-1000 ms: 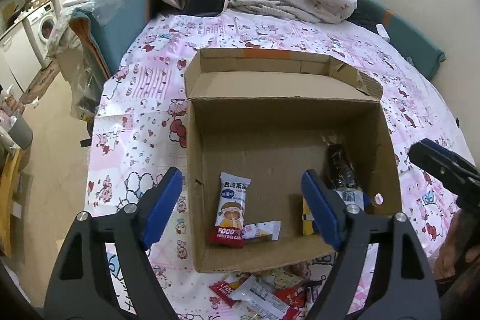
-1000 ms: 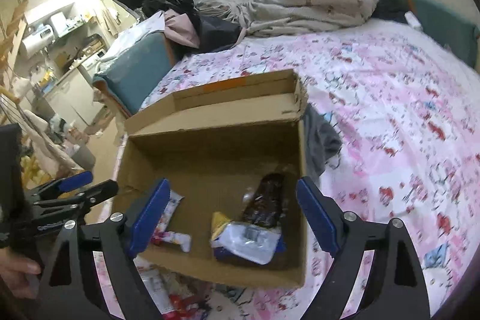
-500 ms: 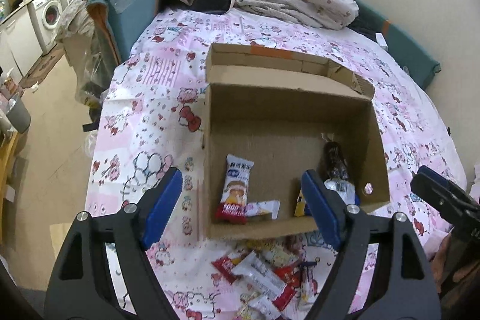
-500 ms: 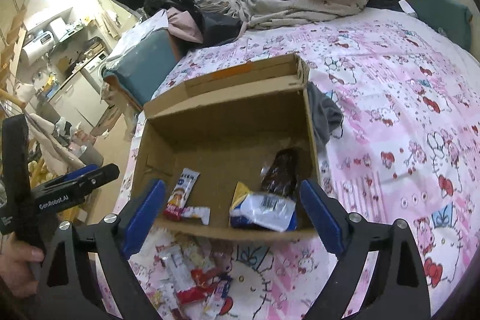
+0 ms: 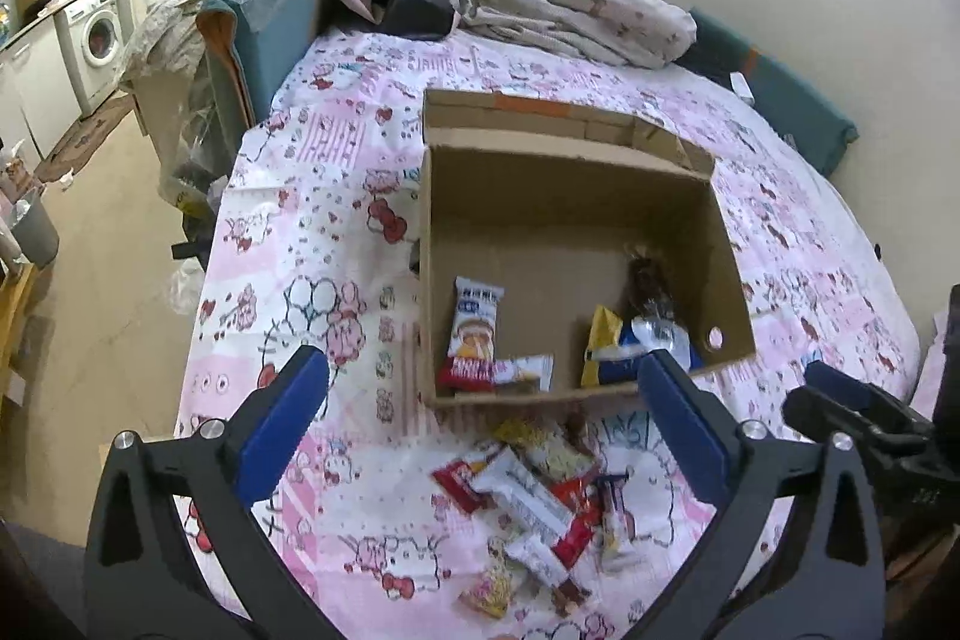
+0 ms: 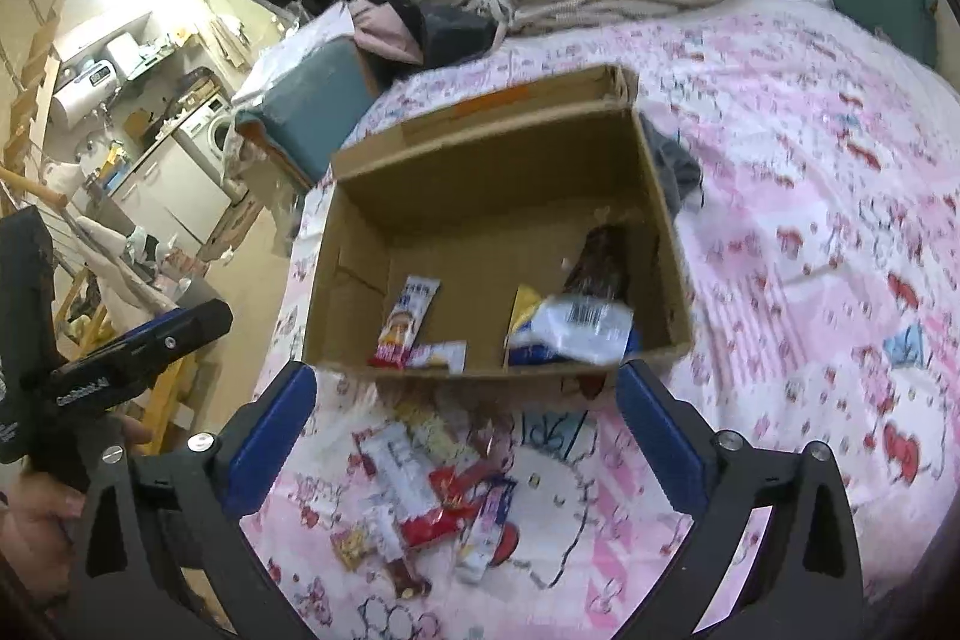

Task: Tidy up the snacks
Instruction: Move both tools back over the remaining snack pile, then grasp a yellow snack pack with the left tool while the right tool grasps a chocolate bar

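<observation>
Both grippers, left (image 5: pixel 483 424) and right (image 6: pixel 465 430), just opened wide, empty, above loose snacks (image 5: pixel 540 508) on bed (image 5: pixel 336 232) before box (image 5: pixel 576 220).

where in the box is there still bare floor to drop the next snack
Inside the cardboard box, the whole back half of the floor is bare, from the far wall down to the packets. A narrower strip also lies free between the rice cracker packet on the left and the yellow and blue bag on the right. The near corners are crowded, and the loose snack pile crowds the bedsheet in front.
</observation>
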Demonstrator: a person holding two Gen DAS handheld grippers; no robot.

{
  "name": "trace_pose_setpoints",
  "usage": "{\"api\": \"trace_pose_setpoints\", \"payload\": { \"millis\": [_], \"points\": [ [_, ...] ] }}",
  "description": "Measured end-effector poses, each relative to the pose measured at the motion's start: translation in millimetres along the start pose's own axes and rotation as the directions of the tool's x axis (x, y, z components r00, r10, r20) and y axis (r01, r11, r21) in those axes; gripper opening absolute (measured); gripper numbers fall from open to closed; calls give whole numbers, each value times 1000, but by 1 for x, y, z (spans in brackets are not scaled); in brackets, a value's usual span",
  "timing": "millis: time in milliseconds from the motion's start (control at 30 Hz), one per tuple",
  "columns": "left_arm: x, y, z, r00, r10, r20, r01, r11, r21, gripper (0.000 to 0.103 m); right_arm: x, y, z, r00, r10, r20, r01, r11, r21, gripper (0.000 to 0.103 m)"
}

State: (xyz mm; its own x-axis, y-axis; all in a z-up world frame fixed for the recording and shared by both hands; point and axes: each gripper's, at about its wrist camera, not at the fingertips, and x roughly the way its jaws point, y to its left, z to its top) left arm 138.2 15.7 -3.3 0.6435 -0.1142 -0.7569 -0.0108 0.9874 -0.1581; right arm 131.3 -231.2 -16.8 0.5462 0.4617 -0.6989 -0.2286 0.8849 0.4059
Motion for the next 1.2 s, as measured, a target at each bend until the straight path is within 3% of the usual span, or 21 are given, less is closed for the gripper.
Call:
{"api": "trace_pose_setpoints", "payload": {
  "millis": [333,533,633,667,800,867,933,1067,1133,1200],
  "points": [
    [13,15,-20,990,106,-93,-110,993,-37,102,21,-8,-22,993,-11,-113,22,995,95,102],
    [38,39,-31,968,84,-237,-119,984,-136,102,40,-20,-28,983,-3,-185,37,982,183,102],
    [57,48,-46,936,58,-348,-126,976,-175,101,48,-25,-32,975,-5,-223,53,976,209,102],
    [64,45,-52,918,58,-393,-126,981,-149,100,50,-27,-34,972,-3,-233,55,974,219,102],
    [91,16,-85,828,34,-559,-35,999,9,76,51,-34,-34,970,-4,-243,65,969,240,102],
    [97,6,-97,789,18,-614,21,998,56,76,51,-38,-34,969,-3,-246,67,966,250,102],
    [100,-4,-106,763,11,-646,65,993,94,76,51,-43,-36,967,11,-255,61,960,272,102],
    [107,-23,-122,747,71,-661,84,976,200,74,55,-48,-38,961,40,-275,50,949,313,102],
    [112,-30,-127,741,80,-667,91,972,218,57,55,-47,-38,960,40,-276,50,949,310,102],
    [119,-36,-132,737,104,-667,90,964,250,51,55,-46,-37,961,39,-275,49,950,307,102]
  ]
}}
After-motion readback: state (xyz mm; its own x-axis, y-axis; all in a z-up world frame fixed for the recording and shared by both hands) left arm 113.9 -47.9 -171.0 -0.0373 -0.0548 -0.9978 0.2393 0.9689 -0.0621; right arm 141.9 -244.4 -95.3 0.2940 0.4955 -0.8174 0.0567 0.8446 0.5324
